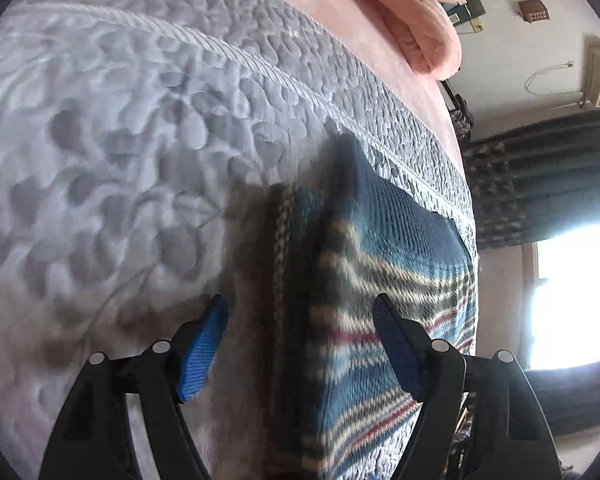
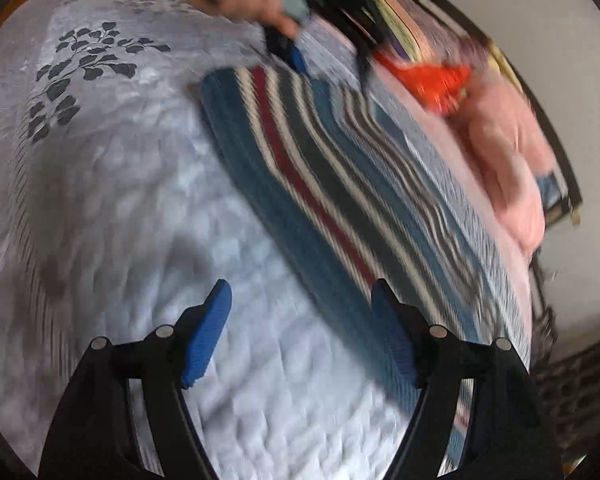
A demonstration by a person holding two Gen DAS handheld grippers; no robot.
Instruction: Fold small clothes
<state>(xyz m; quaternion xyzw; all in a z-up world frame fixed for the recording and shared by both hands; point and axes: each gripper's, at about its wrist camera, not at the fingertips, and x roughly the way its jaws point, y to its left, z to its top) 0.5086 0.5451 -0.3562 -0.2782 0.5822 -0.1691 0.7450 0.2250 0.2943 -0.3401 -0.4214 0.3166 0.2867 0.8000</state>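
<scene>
A striped knit garment (image 1: pixel 364 280), blue with cream, grey and red bands, lies folded on a quilted grey bedspread (image 1: pixel 120 140). My left gripper (image 1: pixel 300 312) hovers open just above its near edge, one blue pad over the bedspread, the other over the knit. In the right wrist view the same garment (image 2: pixel 332 184) stretches diagonally across the bedspread (image 2: pixel 140 220). My right gripper (image 2: pixel 302 300) is open, nothing between its fingers, at the garment's near long edge. The left gripper (image 2: pixel 332 46), held by a hand (image 2: pixel 260 4), shows at the garment's far end.
A pink blanket (image 1: pixel 412 20) is bundled at the far side of the bed, with an orange item (image 2: pixel 432 80) beside it. A wall, dark curtains (image 1: pixel 548 176) and a bright window (image 1: pixel 572 296) lie beyond the bed's edge. A dark leaf print (image 2: pixel 84 68) marks the bedspread.
</scene>
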